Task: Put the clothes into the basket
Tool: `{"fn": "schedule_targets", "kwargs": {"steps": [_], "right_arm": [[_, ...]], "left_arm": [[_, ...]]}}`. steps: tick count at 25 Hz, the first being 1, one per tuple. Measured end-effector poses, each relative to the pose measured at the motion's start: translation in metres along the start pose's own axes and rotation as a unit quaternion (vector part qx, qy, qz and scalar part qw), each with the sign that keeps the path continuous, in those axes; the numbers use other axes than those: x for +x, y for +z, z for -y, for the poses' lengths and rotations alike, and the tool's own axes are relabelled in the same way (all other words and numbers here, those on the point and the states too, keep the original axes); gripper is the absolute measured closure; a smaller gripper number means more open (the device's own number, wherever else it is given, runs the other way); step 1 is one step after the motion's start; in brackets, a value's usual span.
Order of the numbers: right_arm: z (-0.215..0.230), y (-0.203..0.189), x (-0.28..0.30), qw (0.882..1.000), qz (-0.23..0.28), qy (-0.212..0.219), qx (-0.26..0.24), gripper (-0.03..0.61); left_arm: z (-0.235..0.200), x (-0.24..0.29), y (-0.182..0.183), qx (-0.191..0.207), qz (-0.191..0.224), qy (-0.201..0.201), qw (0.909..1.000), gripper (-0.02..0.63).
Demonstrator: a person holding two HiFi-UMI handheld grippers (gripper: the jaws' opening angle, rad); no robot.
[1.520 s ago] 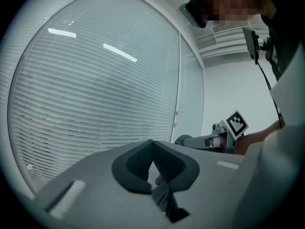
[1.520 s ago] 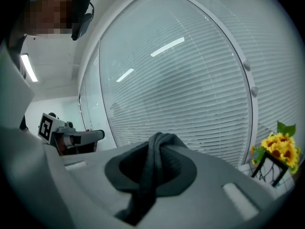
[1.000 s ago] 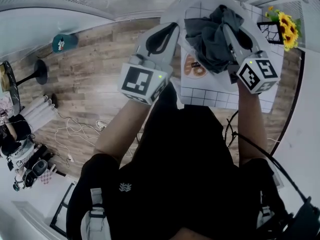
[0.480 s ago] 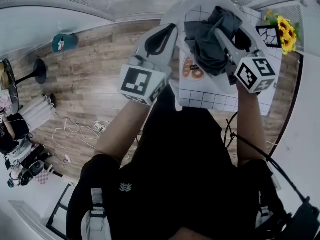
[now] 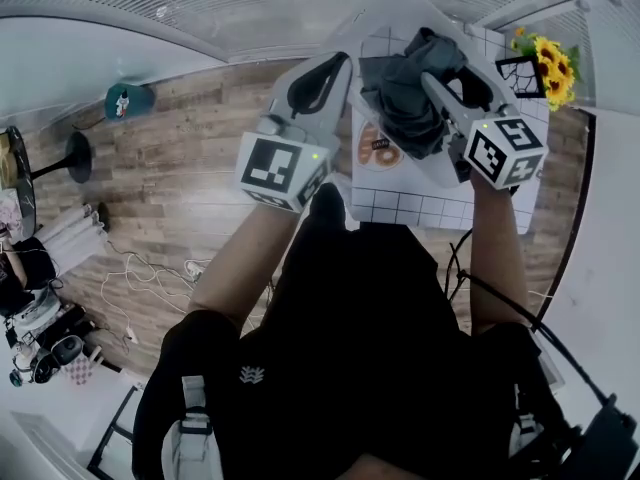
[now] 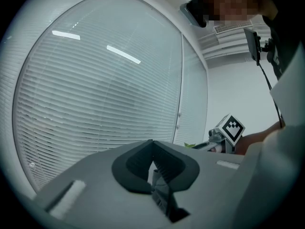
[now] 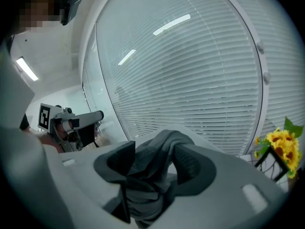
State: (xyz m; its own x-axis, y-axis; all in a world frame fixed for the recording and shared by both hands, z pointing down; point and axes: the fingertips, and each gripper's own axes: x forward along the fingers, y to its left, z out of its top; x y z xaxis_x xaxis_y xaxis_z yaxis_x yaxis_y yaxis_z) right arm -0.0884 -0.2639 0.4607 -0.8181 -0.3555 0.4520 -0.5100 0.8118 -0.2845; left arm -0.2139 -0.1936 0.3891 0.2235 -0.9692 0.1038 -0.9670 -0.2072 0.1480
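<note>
Right gripper view showed the grey garment [image 7: 152,175] bunched between the jaws of the right gripper [image 7: 155,149]. Those jaws had just been opening and stood wide apart, the cloth slumped between the pads rather than pinched. From the head view the garment [image 5: 405,93] lay straight ahead of that gripper [image 5: 450,78], over a white tub [image 5: 435,173] on the gridded table [image 5: 400,208]; I took the tub for the basket. The garment's longer run followed the gripper's own line, away from the person, with no end pointing clearly anywhere. The left gripper [image 5: 340,63], jaws together on nothing, hung just to its left, clear of the cloth. The right hand was plainly nearer.
</note>
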Motion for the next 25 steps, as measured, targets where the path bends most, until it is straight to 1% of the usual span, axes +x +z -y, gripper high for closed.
{"fn": "schedule_targets", "kwargs": {"steps": [8,16,18,20,24,25], "right_arm": [[-0.001,-0.007,-0.018,1.000,-0.017,-0.021,0.000,0.342],[-0.006,0.004,-0.040,0.999,0.010,-0.034,-0.005,0.342],[-0.009,0.011,-0.047,0.999,0.024,-0.035,-0.010,0.342],[-0.014,0.021,-0.055,0.998,0.048,-0.032,-0.021,0.342],[-0.024,0.042,-0.080,0.992,0.119,-0.020,-0.036,0.342],[-0.026,0.047,-0.087,0.990,0.136,-0.021,-0.039,0.353]], "left_arm": [[0.012,-0.010,0.010,0.004,0.009,-0.005,0.9999,0.607],[0.028,-0.018,0.021,0.011,0.016,-0.015,0.9997,0.607],[0.033,-0.019,0.026,0.015,0.019,-0.019,0.9995,0.607],[0.039,-0.020,0.032,0.019,0.023,-0.023,0.9993,0.607],[0.049,-0.024,0.042,0.025,0.031,-0.026,0.9989,0.607],[0.052,-0.026,0.045,0.027,0.034,-0.027,0.9987,0.607]]}}
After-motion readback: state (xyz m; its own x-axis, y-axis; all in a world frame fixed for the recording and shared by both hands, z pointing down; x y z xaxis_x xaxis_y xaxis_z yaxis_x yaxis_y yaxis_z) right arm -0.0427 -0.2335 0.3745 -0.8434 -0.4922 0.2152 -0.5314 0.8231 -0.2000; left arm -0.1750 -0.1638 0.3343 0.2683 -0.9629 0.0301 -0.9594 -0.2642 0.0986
